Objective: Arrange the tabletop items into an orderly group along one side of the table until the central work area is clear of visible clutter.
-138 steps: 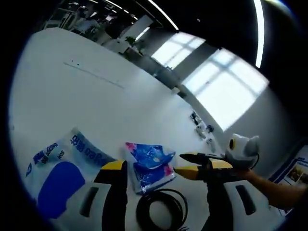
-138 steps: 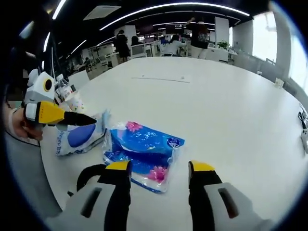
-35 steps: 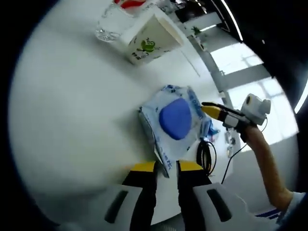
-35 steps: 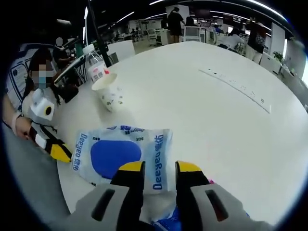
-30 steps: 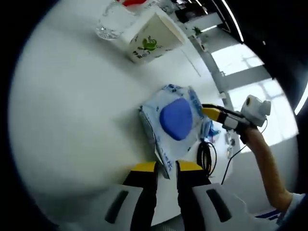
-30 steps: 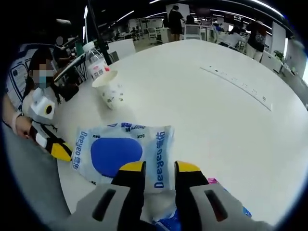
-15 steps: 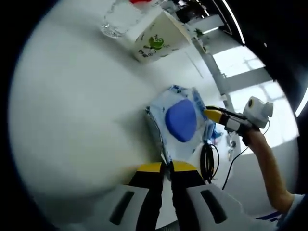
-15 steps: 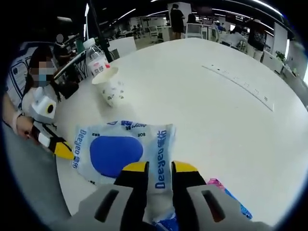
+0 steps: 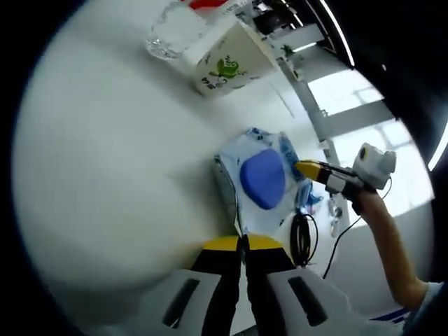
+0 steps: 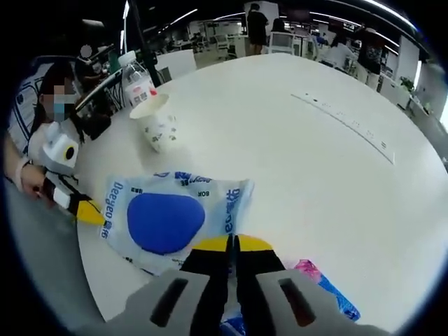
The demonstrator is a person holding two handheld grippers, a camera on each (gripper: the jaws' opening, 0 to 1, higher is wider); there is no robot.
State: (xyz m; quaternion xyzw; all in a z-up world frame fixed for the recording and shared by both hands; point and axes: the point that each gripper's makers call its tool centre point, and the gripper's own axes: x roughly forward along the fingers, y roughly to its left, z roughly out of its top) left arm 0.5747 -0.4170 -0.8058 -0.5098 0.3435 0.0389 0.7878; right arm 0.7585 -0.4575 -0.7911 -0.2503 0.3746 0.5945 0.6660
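Note:
A white wet-wipes pack with a blue oval label lies on the white table. My left gripper is shut on the pack's near corner. My right gripper comes in from the right and pinches the pack's opposite edge. In the right gripper view, the right gripper is shut on the near edge of the wipes pack, and the left gripper grips its left end.
A paper cup and a water bottle stand beyond the pack near the table edge. A blue floral pack lies beside my right jaws. A coiled black cable rests nearby. People sit and stand around the room.
Both grippers' jaws have closed from a narrow gap onto the wipes pack's edges. The pack has shifted slightly.

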